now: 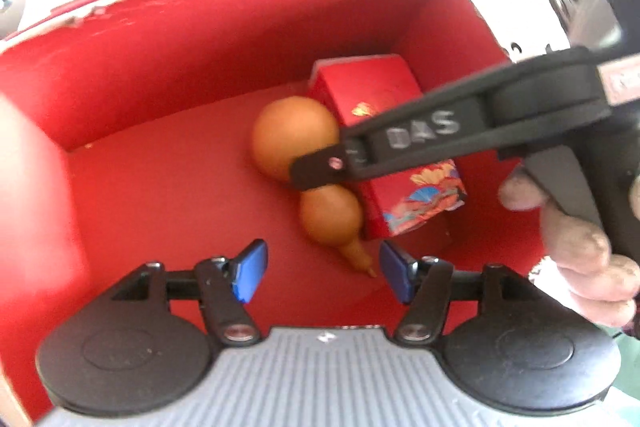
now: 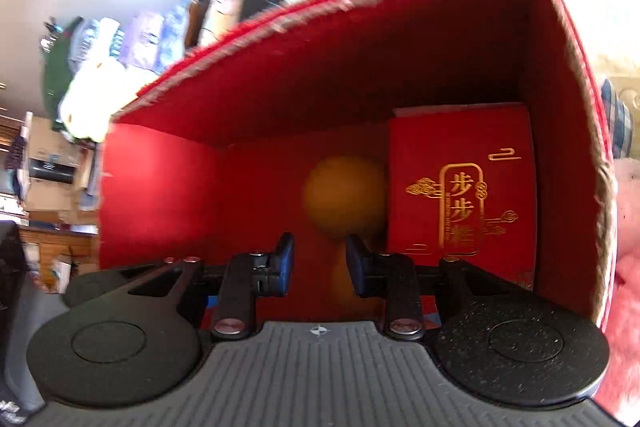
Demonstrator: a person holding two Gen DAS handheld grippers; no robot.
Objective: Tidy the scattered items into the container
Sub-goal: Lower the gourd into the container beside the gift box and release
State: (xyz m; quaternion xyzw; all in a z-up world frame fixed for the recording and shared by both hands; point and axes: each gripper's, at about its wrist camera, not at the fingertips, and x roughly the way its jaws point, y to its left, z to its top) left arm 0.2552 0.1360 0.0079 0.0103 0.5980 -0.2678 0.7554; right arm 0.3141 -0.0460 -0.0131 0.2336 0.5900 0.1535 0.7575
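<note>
1. The gourd (image 1: 304,163) lies on the floor of the red box (image 1: 192,39), with its round body far and its thin stem near; the long axis runs near to far.
2. The left tool (image 1: 320,269) hangs just above the stem, its blue pads wide apart and holding nothing.
3. The right tool (image 2: 320,263) reaches in from the right, its jaws narrower, also empty; the gourd is beyond them.
4. The red packet (image 1: 384,147) rests right of the gourd, touching it.
5. The gourd looks smooth, hard, orange-brown; the box is matte cardboard with a rough rim.
</note>
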